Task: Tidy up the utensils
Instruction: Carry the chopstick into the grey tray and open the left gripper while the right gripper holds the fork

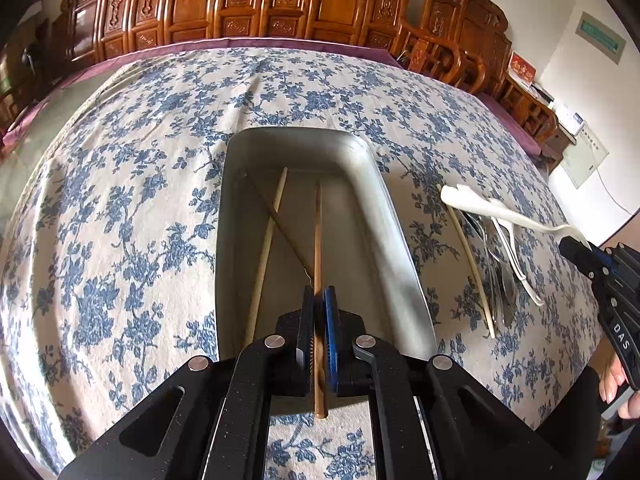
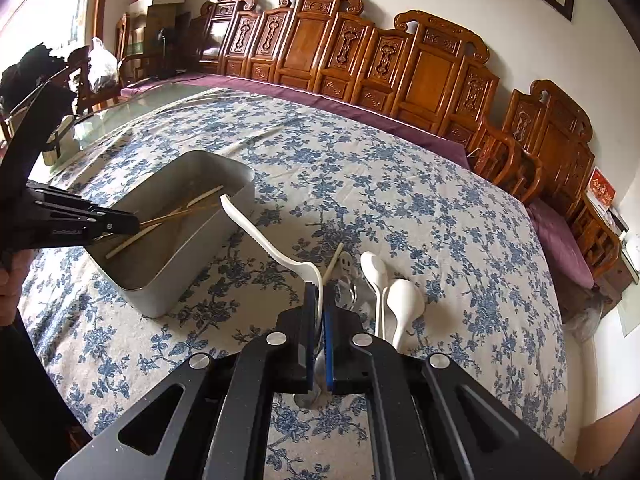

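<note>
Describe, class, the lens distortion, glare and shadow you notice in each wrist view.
Left wrist view: fisheye bows the table edge; the metal tray shows soft sheen on its right wall. Right wrist view: the window is blown out white; the tray casts faint shadow.

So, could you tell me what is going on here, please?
A person with two handheld grippers is sorting utensils into a metal tray. The left gripper is shut on a brown chopstick over the tray, which holds other chopsticks. The right gripper grips a white spoon; more utensils lie on the tablecloth.
</note>
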A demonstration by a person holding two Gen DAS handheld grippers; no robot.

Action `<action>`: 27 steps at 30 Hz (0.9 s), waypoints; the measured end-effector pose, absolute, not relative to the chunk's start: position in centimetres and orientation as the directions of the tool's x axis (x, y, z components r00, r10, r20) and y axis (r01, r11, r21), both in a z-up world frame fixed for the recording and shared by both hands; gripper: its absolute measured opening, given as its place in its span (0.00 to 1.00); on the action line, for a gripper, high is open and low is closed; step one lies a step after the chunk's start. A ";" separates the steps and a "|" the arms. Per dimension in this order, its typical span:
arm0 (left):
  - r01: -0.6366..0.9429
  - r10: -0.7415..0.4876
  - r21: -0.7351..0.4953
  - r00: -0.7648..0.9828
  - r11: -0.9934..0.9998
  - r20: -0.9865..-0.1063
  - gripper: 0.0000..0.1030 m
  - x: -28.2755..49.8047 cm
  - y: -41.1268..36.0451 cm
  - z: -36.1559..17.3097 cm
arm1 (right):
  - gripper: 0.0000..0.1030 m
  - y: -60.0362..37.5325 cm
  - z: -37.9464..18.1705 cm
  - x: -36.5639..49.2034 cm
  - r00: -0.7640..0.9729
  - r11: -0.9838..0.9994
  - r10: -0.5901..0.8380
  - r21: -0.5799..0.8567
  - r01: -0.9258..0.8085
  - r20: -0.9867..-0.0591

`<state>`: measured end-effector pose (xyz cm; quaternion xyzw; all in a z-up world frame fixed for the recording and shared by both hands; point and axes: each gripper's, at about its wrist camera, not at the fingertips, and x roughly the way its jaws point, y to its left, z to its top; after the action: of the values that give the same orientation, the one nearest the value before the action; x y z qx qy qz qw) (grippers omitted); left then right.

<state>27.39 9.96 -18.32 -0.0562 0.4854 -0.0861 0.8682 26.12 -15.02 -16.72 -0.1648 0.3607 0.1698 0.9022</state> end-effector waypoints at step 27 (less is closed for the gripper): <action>0.000 -0.110 -0.138 0.605 0.990 -0.788 0.25 27.1 13.8 -15.8 | 0.04 -5.5 -17.7 29.9 0.676 0.888 0.125 -0.222 -0.402 -0.726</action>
<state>27.13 13.83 -15.81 -0.0618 0.4431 -0.0307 0.8938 29.95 -5.47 -17.69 -0.1853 0.3747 0.1470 0.8965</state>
